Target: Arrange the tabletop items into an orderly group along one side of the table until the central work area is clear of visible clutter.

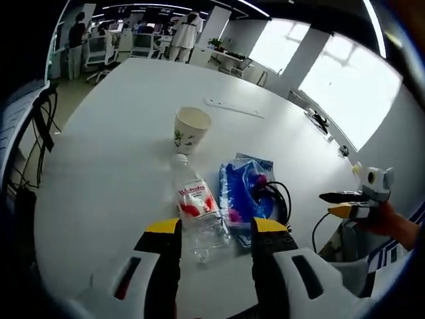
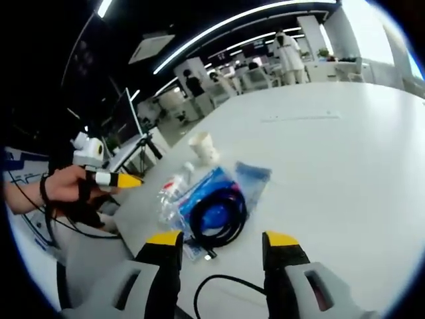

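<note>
Both my grippers gape wide, holding nothing. Left gripper [image 1: 216, 229] straddles the water bottle [image 1: 196, 206] at bottom centre; paper cup [image 1: 190, 129] above, blue bag [image 1: 244, 193] right. Right gripper [image 2: 222, 240] faces the black cable [image 2: 219, 216].

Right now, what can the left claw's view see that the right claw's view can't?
The left gripper view alone reads the bottle's red label and looks into the paper cup's open top. The right gripper view alone shows the whole coil of black cable on the blue bag, plus a loose cable end near its claw. Both share the white table, cup, lying bottle and bag.
</note>
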